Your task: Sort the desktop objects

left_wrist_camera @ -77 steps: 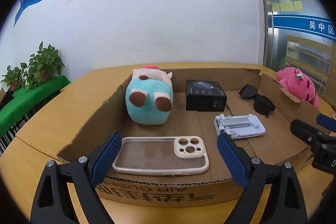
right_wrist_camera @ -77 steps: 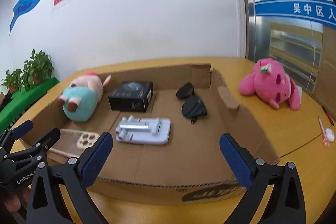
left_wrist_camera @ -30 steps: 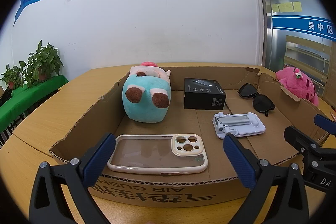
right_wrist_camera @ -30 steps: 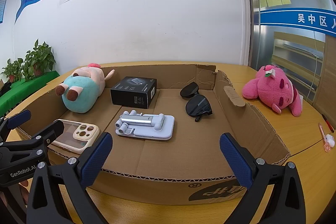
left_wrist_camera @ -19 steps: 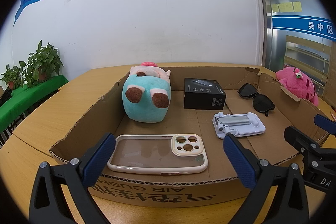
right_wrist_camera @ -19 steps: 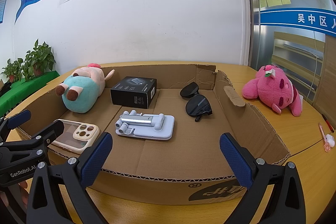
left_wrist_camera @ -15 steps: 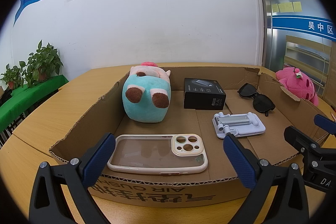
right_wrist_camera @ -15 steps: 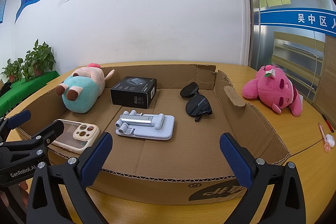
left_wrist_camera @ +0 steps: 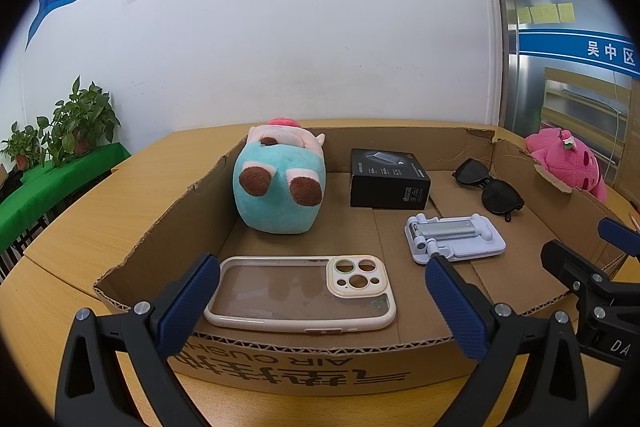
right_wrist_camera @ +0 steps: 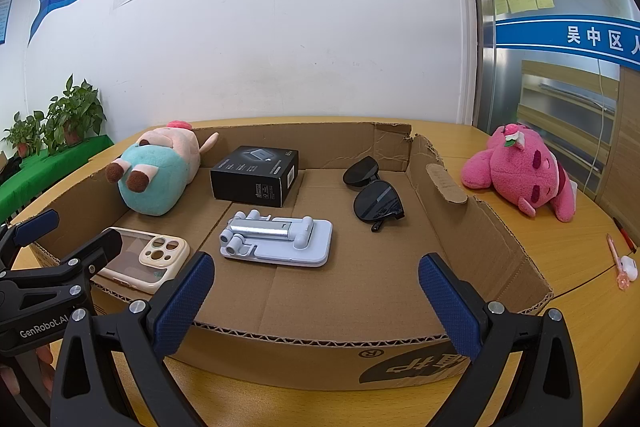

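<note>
Both tongs, left (left_wrist_camera: 320,303) and right (right_wrist_camera: 316,301), are hanging wide and empty before a cardboard tray (right_wrist_camera: 492,247) on the tabletop (right_wrist_camera: 580,267), which is holding a phone case (left_wrist_camera: 300,293), phone stand (right_wrist_camera: 280,237), black box (right_wrist_camera: 256,175), sunglasses (right_wrist_camera: 374,197) and teal plush (left_wrist_camera: 280,187).

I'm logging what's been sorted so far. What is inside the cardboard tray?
Inside the shallow brown cardboard tray: a teal-and-pink plush toy, a black rectangular box, dark sunglasses, a white folding phone stand and a clear cream-edged phone case. Anything beneath them is hidden.
</note>
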Demonstrator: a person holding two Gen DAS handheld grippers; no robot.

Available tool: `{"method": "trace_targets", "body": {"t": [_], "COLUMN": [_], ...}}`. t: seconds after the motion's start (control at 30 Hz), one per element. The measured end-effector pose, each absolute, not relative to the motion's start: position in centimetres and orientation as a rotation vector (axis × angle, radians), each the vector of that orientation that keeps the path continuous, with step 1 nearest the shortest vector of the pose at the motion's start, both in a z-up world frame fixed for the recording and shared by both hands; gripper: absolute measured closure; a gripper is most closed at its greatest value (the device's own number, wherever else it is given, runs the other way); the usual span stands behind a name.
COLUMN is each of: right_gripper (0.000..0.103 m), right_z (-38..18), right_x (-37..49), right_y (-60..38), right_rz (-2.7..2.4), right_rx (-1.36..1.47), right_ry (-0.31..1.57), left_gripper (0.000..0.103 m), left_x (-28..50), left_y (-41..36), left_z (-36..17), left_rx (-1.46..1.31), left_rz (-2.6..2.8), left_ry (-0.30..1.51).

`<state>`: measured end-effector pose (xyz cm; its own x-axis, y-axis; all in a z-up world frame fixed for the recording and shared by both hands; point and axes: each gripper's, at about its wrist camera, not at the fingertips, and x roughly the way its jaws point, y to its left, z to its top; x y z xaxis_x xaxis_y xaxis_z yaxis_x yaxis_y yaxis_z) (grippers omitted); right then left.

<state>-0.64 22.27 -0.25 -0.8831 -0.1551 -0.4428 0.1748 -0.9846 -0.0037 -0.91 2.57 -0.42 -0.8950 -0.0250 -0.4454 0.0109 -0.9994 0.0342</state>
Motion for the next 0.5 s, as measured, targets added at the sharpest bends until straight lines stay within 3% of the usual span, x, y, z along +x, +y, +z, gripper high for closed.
{"method": "trace_targets", "body": {"t": [0.5], "right_gripper": [0.000], "right_z": [-0.25], "right_x": [-0.65], "right_y": [22.29], "right_rz": [-2.893], "right_rx": [0.675], "right_ry": [0.065], "left_gripper": [0.001], "left_x": [-0.91], "left_y": [2.58], "left_z": [-0.43], "left_rx": [0.713], "left_rz": [-3.036], "left_ry": [-0.045]}}
